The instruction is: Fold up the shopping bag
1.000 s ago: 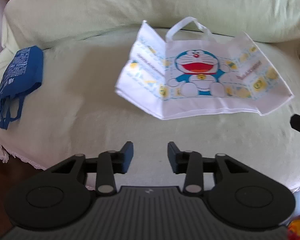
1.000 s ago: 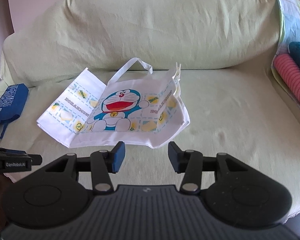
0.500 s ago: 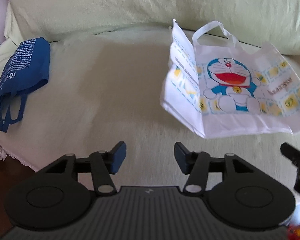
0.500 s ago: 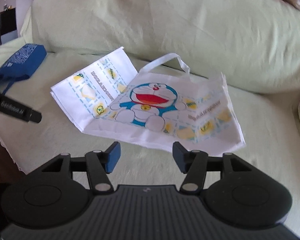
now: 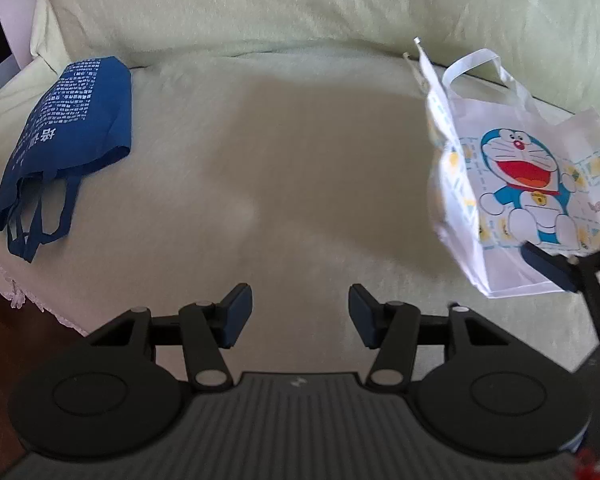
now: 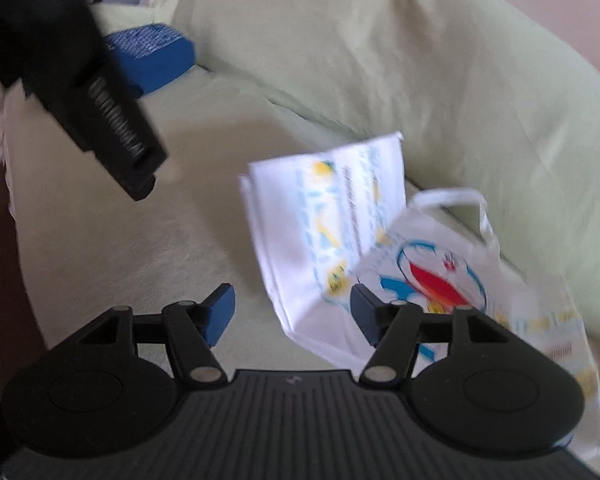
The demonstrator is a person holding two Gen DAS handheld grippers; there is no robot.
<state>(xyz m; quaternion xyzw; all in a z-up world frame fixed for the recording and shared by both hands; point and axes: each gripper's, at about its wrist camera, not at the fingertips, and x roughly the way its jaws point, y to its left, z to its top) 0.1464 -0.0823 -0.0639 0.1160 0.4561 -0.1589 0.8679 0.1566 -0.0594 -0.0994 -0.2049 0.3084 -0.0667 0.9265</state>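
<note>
The white shopping bag (image 5: 520, 184) with a blue cartoon cat lies on the sofa seat, its side panel (image 6: 340, 232) standing up and one handle (image 5: 476, 60) arching above. My right gripper (image 6: 292, 306) hangs low over the bag's near corner. Its jaws are closing; the corner shows between them, and the pads do not press it. One of its fingers (image 5: 548, 266) shows at the bag's lower edge in the left wrist view. My left gripper (image 5: 300, 308) is open and empty over bare seat, well left of the bag. Its body (image 6: 112, 120) is blurred.
A folded blue bag (image 5: 72, 120) with white lettering lies at the seat's left end, also seen as the blue bag (image 6: 152, 56) in the right wrist view. The sofa back (image 5: 300, 4) rises behind. A lace-fringed front edge (image 5: 16, 296) drops to dark floor.
My left gripper moved left, away from the white bag, with its jaws a little wider. The right gripper rolled, dropped and came in close over the bag's left corner.
</note>
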